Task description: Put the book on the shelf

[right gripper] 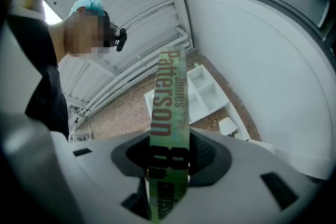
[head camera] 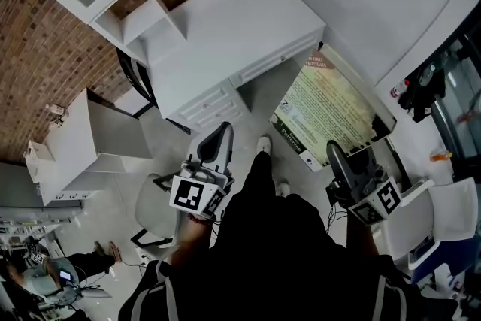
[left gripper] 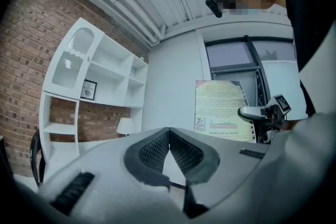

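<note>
Book (head camera: 327,105) is in the right gripper (head camera: 336,152), jaws clamped across it at the spine and held in the air to the right of the desk (head camera: 225,34). Left gripper (head camera: 218,140) is pinched shut with nothing in it. Shelf (head camera: 143,15) is above the desk's far left, well apart from the book. Pickup looks done. Carrying it across and setting it on the shelf are left.

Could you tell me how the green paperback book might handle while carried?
The green paperback book, gripped near its spine by the right gripper, looks fairly slim, so it is probably light. Held at one edge, its soft-looking covers may sag or fan open.
</note>
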A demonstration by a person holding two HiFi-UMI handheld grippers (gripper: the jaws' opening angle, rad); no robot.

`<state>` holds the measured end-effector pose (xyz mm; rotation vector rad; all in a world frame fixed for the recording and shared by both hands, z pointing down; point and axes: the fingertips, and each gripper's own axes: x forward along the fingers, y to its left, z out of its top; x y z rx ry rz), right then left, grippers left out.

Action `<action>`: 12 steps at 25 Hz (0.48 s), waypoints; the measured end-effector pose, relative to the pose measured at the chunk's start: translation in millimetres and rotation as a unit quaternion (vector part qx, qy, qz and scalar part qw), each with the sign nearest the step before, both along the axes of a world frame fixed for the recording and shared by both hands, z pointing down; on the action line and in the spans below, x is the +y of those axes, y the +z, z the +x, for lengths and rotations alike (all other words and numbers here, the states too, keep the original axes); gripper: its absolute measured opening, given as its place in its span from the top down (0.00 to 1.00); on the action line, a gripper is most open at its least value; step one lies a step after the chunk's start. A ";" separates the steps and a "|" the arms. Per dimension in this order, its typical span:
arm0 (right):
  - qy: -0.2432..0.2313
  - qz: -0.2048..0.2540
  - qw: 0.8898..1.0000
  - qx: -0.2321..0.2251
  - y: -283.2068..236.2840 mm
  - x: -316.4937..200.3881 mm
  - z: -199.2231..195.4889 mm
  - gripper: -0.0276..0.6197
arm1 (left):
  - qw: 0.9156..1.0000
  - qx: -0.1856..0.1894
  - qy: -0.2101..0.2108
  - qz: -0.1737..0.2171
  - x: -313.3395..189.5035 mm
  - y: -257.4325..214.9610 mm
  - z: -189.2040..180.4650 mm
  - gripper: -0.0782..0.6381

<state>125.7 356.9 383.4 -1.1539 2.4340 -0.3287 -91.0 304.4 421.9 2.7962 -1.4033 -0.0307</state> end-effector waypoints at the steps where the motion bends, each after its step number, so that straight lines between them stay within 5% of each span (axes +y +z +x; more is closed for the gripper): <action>1: -0.001 -0.003 1.000 -0.003 0.8 -1.5 0.1 0.71 | 1.000 0.002 0.001 0.001 -1.6 2.0 1.0 0.87; 12: 0.005 -0.017 1.000 0.014 8.7 -43.5 0.9 0.71 | 1.000 0.006 0.010 -0.010 -51.9 7.9 5.7 0.87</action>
